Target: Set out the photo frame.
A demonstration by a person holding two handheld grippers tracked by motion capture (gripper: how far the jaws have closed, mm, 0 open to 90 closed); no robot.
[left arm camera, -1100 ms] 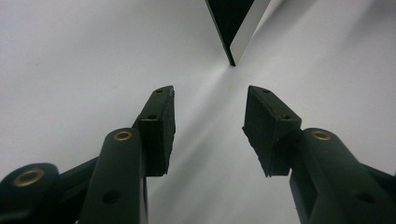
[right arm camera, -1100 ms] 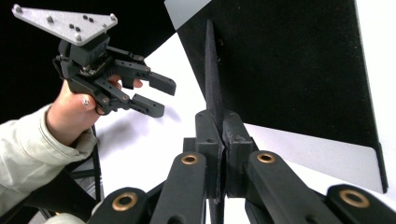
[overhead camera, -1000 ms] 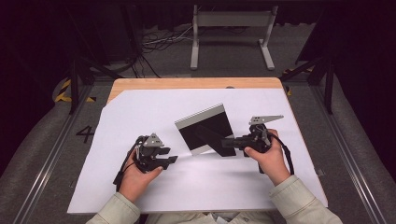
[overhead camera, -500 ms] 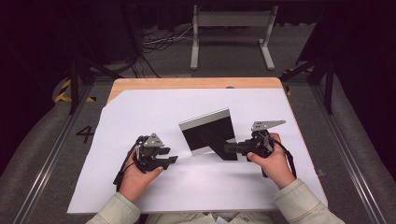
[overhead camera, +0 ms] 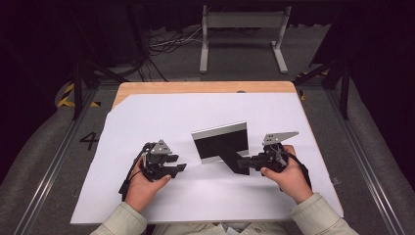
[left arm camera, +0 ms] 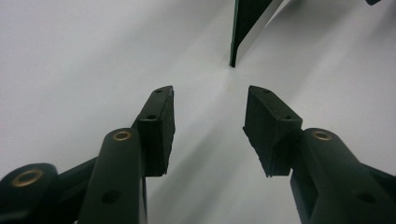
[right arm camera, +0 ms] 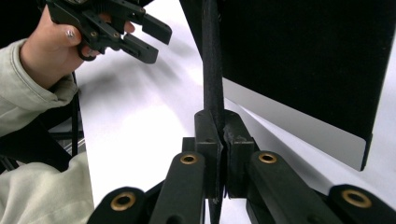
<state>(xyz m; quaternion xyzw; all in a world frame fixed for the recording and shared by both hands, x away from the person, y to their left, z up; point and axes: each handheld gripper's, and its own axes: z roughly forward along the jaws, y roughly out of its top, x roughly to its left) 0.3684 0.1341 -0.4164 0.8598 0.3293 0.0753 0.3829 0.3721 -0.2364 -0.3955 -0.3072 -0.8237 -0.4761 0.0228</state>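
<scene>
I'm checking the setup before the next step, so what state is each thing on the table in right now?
Frame: upright on the sheet, back panel towards the person, stand folded out.
Stand: black strut, swung out from the frame's back, clamped at its tip.
Right gripper: shut on the stand.
Left gripper: open, nothing between its jaws, resting beside the frame.
White sheet: flat over the table.
</scene>
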